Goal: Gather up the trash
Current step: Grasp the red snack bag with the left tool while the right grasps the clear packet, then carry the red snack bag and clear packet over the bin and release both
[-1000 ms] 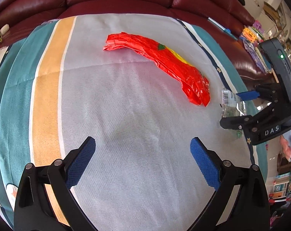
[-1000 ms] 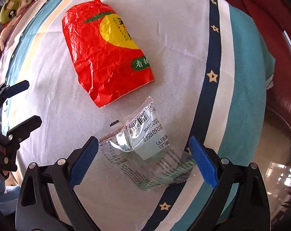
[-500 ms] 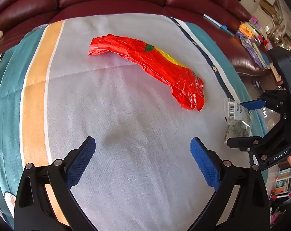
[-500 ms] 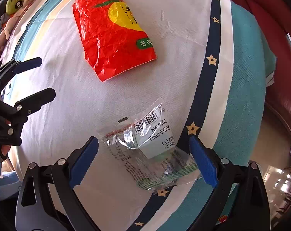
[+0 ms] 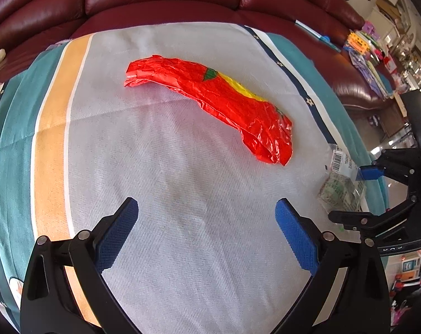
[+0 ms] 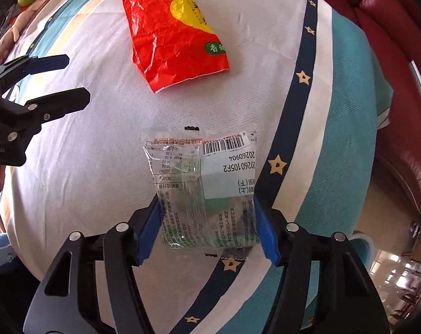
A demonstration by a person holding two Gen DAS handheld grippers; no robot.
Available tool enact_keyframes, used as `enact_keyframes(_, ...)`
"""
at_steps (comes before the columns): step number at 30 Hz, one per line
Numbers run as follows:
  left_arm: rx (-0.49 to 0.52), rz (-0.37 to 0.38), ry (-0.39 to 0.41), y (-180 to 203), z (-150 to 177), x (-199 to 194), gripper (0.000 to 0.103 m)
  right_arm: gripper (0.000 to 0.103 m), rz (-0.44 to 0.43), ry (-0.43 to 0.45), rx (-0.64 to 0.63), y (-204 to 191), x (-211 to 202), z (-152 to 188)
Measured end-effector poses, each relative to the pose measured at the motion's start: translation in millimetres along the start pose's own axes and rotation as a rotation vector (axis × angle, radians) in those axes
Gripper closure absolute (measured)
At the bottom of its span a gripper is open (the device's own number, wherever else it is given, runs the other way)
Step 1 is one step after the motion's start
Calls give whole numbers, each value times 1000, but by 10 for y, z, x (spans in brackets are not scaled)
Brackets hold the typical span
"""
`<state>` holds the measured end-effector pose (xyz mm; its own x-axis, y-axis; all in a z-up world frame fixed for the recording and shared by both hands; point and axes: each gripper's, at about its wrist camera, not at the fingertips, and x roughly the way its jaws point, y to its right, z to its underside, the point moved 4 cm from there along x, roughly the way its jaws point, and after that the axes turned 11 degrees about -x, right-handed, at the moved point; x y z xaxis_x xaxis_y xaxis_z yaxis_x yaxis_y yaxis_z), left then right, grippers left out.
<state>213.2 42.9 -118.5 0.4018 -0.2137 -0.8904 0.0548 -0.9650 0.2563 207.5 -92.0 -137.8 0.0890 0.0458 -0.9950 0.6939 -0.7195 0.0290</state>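
The right hand-held gripper has just been closing, and its blue pads now press both side edges of the clear plastic wrapper, which lies on the striped cloth just below the crumpled red snack bag. The left hand-held gripper hangs wide open and empty over bare cloth, nearer the camera than the red bag.

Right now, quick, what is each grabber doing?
Left gripper: open, nothing between its fingers.
Right gripper: jaws have just been closing, pads now on the edges of the clear wrapper.
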Motion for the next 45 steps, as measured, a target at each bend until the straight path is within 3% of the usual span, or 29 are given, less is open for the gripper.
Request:
enact_keyframes(4,-23,7,-3,24,-132,37,4,46,8,39,91,222,-137,-50)
enact_keyframes(11,-146,89,-4,220,-558,164,4,46,33,85,255,683,-271,-1)
enact_keyframes(15,-185,72,-2,348,-719,362,4,45,7,85,287,820,-228,58)
enact_keyframes(17,-182,60,12,400,-744,437,5,45,7,82,282,903,-172,-149)
enact_keyframes(18,-175,52,18,431,-749,468,9,45,7,82,280,914,-165,-160)
enact_keyframes(23,-92,-3,46,616,-735,527,57,46,6,86,273,1007,-85,-220)
enact_keyframes(24,-81,13,31,651,-725,541,77,46,4,89,275,1005,-81,-219)
enact_keyframes(27,-30,21,28,769,-677,509,93,46,8,95,278,1021,-86,-188)
enact_keyframes(36,115,4,104,1081,-409,-7,98,46,15,144,342,1013,-338,235)
enact_keyframes(45,233,40,119,1573,9,-437,99,46,27,205,410,972,-670,905)
